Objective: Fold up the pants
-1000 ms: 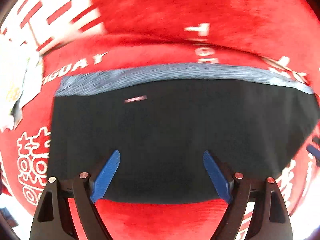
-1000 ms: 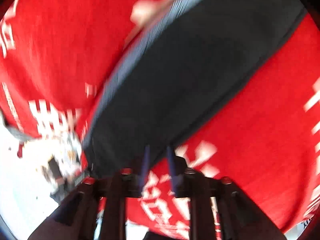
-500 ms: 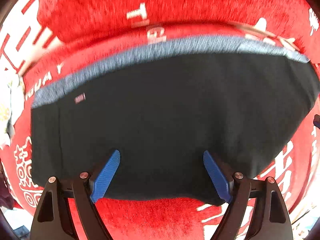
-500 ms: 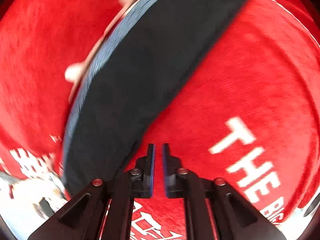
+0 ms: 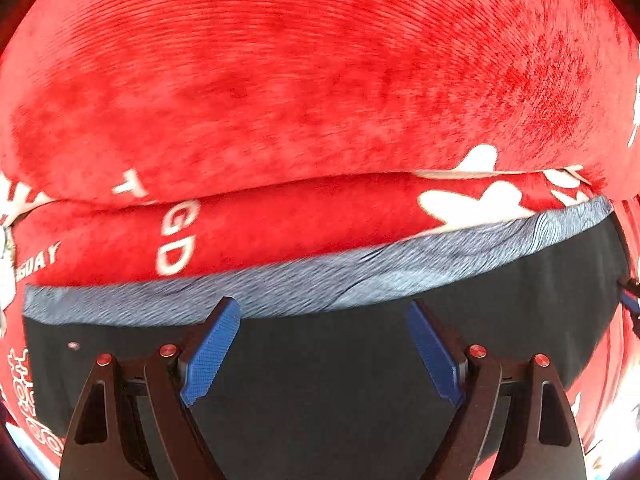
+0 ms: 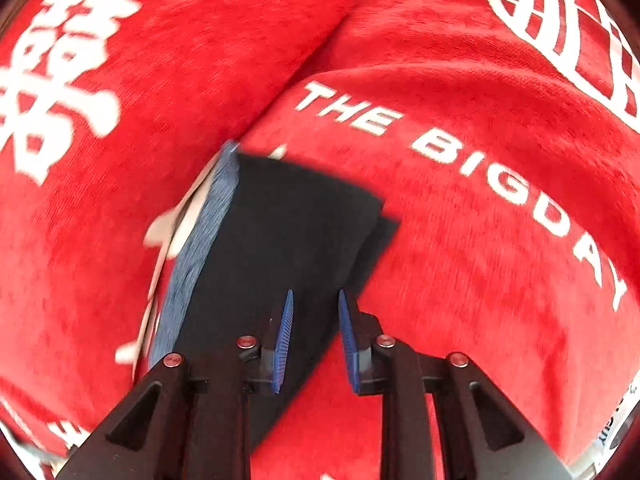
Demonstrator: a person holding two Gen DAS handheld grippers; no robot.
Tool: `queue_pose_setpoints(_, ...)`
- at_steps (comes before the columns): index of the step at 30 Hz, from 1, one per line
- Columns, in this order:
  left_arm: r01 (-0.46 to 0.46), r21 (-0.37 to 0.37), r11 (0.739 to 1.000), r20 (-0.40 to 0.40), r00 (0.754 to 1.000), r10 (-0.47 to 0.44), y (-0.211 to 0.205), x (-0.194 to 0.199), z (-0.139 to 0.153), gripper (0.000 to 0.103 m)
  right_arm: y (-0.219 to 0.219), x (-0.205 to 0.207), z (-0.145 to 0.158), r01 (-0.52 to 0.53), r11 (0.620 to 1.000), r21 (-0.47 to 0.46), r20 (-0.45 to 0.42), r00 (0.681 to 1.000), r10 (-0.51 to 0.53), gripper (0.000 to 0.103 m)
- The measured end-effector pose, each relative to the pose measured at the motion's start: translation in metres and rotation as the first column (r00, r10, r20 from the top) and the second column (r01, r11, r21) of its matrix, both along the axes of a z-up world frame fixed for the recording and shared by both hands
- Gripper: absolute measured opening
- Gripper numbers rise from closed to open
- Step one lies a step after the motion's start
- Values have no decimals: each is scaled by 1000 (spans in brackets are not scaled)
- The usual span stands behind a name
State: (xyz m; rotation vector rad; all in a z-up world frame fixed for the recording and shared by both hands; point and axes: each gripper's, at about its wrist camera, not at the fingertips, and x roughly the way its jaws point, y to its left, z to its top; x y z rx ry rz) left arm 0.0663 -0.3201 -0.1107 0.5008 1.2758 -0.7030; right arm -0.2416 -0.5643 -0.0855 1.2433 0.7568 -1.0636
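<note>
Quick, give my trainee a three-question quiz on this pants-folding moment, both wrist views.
1. True or false: the left gripper is clamped on the black pants.
2. What lies under the pants? A) red blanket with white lettering B) bare wooden table C) blue sheet
3. What colour is the pants' waistband?

Key:
1. False; its jaws stand wide apart above the cloth.
2. A, the red blanket.
3. Heathered grey-blue.

The right gripper has just been opening a little, with nothing pinched between its pads.

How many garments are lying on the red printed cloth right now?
1: the black folded pants with grey waistband, flat on the red printed cloth, beneath both grippers. More may lie outside both views.
</note>
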Motion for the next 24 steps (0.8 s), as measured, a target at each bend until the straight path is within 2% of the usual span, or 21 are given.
queue_pose_setpoints(1, 6, 3, 1000, 0, 1000, -6, -5, -1, -3, 87, -5, -1, -6, 4, 1000, 23, 16, 1000, -4, 22)
queue_pose_setpoints(2, 16, 16, 1000, 10, 1000, -16, -11, -5, -6, 87, -9, 0, -8, -3, 999, 38, 16, 1000, 3, 7)
queue_pose_setpoints(5, 33, 102, 994, 28, 999, -36, -20, -10, -22, 87, -8, -4, -4, -32, 999, 15, -32, 999, 33, 7)
queue_pose_setpoints(7, 4, 92, 996, -8, 1000, -4, -18, -7, -21, 87, -6, -13, 0, -2, 1000, 10, -73, 997, 3, 9)
queue_pose_setpoints(9, 14, 43, 999, 4, 1000, -14, -16, -8, -9, 87, 3, -13, 20, -8, 998, -59, -138, 990, 0, 13)
queue_pose_setpoints(11, 40, 15, 999, 43, 998, -40, -22, -11, -1, 87, 15, 10, 42, -131, 982, -137, -62, 990, 124, 13)
queue_pose_setpoints(12, 49, 17, 999, 53, 997, -50, -27, -13, -2, 87, 18, 21, 44, -194, 970, -149, -39, 981, 190, 14)
queue_pose_setpoints(13, 48, 27, 998, 49, 998, -49, -32, -14, -5, 87, 26, 50, 43, -316, 938, -140, -2, 948, 319, 18)
queue_pose_setpoints(15, 26, 40, 999, 38, 999, -27, -40, -13, -16, 87, 38, 96, 32, -458, 882, -112, 34, 885, 464, 19)
queue_pose_setpoints(16, 6, 51, 999, 42, 999, -9, -42, -12, -24, 87, 48, 126, 19, -528, 844, -89, 80, 841, 535, 19)
queue_pose_setpoints(17, -7, 58, 998, 41, 999, 5, -44, -13, -31, 87, 53, 145, 9, -566, 821, -73, 109, 814, 571, 19)
queue_pose_setpoints(18, -24, 46, 999, 31, 999, 22, -43, -11, -38, 93, 59, 164, -5, -599, 799, -57, 132, 789, 600, 19)
queue_pose_setpoints(19, -48, 23, 999, 42, 998, 47, -40, -8, -40, 97, 64, 177, -16, -612, 789, -46, 132, 779, 612, 19)
queue_pose_setpoints(21, -51, 2, 999, 32, 998, 51, -36, -4, -44, 101, 62, 190, -36, -614, 789, -20, 102, 784, 613, 18)
queue_pose_setpoints(22, -45, -4, 999, 28, 999, 45, -34, -4, -43, 101, 54, 187, -44, -588, 808, -30, 98, 803, 588, 12)
queue_pose_setpoints(24, -26, 4, 1000, 34, 999, 26, -32, -5, -41, 101, 39, 169, -43, -521, 852, -51, 111, 845, 523, 9)
